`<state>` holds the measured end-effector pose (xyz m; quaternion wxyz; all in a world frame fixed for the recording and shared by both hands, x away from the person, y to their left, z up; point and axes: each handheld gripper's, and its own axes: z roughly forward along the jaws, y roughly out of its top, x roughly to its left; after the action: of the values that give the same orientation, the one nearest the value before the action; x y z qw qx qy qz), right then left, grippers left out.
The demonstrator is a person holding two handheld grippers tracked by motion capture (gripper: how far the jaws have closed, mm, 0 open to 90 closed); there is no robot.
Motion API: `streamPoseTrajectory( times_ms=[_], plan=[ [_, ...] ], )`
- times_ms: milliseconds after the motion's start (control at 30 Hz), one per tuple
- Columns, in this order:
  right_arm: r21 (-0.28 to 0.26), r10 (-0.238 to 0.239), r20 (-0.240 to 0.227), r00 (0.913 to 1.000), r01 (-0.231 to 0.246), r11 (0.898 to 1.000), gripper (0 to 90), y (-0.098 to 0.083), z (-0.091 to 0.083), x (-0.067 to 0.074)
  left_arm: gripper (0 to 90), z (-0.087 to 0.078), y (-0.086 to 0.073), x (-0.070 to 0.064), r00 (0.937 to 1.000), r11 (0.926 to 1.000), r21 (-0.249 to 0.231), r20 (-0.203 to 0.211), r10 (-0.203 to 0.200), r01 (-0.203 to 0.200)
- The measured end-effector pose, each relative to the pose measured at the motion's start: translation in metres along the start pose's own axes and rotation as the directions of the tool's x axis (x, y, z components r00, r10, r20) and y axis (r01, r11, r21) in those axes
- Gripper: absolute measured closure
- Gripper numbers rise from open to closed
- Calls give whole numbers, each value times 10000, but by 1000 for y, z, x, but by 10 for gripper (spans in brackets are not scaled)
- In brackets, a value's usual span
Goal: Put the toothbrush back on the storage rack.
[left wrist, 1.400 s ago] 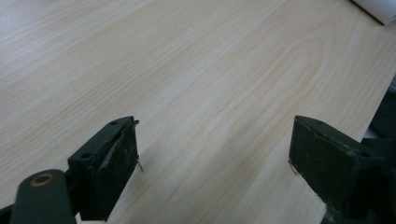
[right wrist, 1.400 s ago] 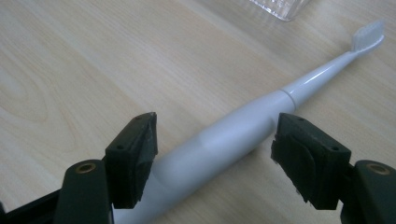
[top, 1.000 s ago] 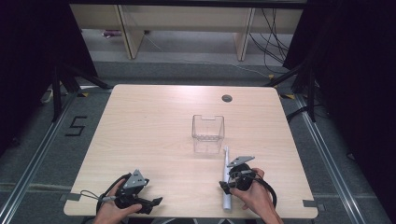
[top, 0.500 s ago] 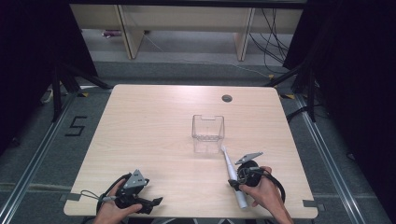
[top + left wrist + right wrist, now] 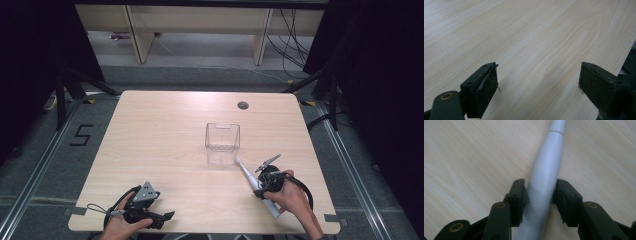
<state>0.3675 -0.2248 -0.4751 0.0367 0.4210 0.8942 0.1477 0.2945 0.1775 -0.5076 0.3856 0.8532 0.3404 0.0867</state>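
Note:
A long pale grey rod (image 5: 245, 172) lies slanted on the wooden table (image 5: 165, 135), its thin tip close to the front right corner of a clear plastic box (image 5: 222, 142). My right gripper (image 5: 262, 188) is shut on the rod's thicker middle. In the right gripper view both black jaws press against the sides of the rod (image 5: 547, 170), and the right gripper (image 5: 540, 192) sits just above the tabletop. My left gripper (image 5: 167, 216) rests near the table's front left edge. Its jaws stand wide apart with only bare wood between them, as the left gripper view shows for the left gripper (image 5: 539, 75).
A small dark round hole (image 5: 243, 105) marks the table's far right part. Shelving legs and cables stand on the floor beyond the far edge. Metal rails run along the floor on both sides of the table.
My right hand has shifted to the right, swinging the rod from nearly straight to slanted while its tip stays near the box. The left gripper has not moved.

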Motion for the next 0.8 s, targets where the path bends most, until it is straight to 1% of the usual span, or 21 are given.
streamPoseTrajectory(
  times_ms=[33, 67, 100, 133, 167, 200, 267, 300, 333, 400, 433, 467, 500, 533, 567, 633, 667, 800],
  plan=[
    [-39, -352, 42, 9994, 352, 9994, 623, 1, 0, -5, 149, 0, 0, 0, 10000, 10000, 4, -1, -3, 3],
    [-39, -352, 42, 9994, 352, 9994, 623, 1, 0, -5, 149, 0, 0, 0, 10000, 10000, 4, -1, -3, 3],
    [307, -66, -44, 10000, 67, 9995, 635, 1, -1, -8, 149, 0, 0, 1, 9999, 9999, 120, -93, 109, -108],
    [445, -98, -14, 10000, 99, 9990, 638, 2, -2, -10, 149, 0, 0, 1, 9999, 9998, 133, -90, 126, -125],
    [455, -346, -43, 9994, 348, 9984, 641, 3, -1, -13, 149, 0, 0, 1, 9999, 9999, 127, -98, 106, -105],
    [431, -381, -30, 9993, 382, 9983, 644, 4, 0, -15, 149, 0, 0, 0, 10000, 10000, 45, -31, 1, -1],
    [513, -445, 24, 9990, 443, 9977, 646, 5, 0, -16, 149, 1, 0, 0, 10000, 10000, 12, -5, -27, 27],
    [761, -417, 18, 9991, 414, 9962, 646, 8, 1, -16, 149, 0, 0, 1, 9999, 9998, 143, -94, 111, -109],
    [847, -393, -4, 9992, 392, 9956, 645, 9, 1, -16, 149, 0, 0, 1, 9999, 9999, 142, -86, 99, -98],
    [992, -573, 116, 9983, 559, 9935, 641, 13, 2, -15, 149, 0, 0, 1, 9999, 9998, 154, -86, 102, -101],
    [992, -573, 116, 9983, 559, 9935, 641, 13, 2, -15, 149, 0, 0, 1, 9999, 9998, 155, -79, 85, -84],
    [1119, -745, 124, 9971, 726, 9911, 638, 17, 3, -15, 149, 0, 0, 1, 9999, 9998, 154, -81, 97, -96],
    [1193, -598, 204, 9980, 570, 9912, 637, 18, 4, -14, 149, 0, 0, 1, 9999, 9998, 142, -72, 105, -104],
    [1217, -780, 133, 9969, 758, 9897, 636, 20, 4, -15, 149, 0, 0, 1, 9999, 9998, 144, -68, 101, -100],
    [1217, -780, 133, 9969, 758, 9897, 636, 20, 4, -15, 149, 0, 0, 1, 9999, 9998, 144, -68, 101, -100],
    [1405, -733, 91, 9973, 713, 9875, 635, 23, 5, -16, 149, 0, 0, 1, 9999, 9998, 150, -63, 114, -113],
    [1470, -638, 73, 9979, 620, 9872, 636, 23, 5, -16, 149, 0, 0, 1, 9999, 9998, 139, -70, 105, -104],
    [1626, -778, 95, 9969, 752, 9838, 639, 26, 6, -16, 149, 0, 0, 1, 9999, 9998, 157, -64, 117, -116]
  ],
)
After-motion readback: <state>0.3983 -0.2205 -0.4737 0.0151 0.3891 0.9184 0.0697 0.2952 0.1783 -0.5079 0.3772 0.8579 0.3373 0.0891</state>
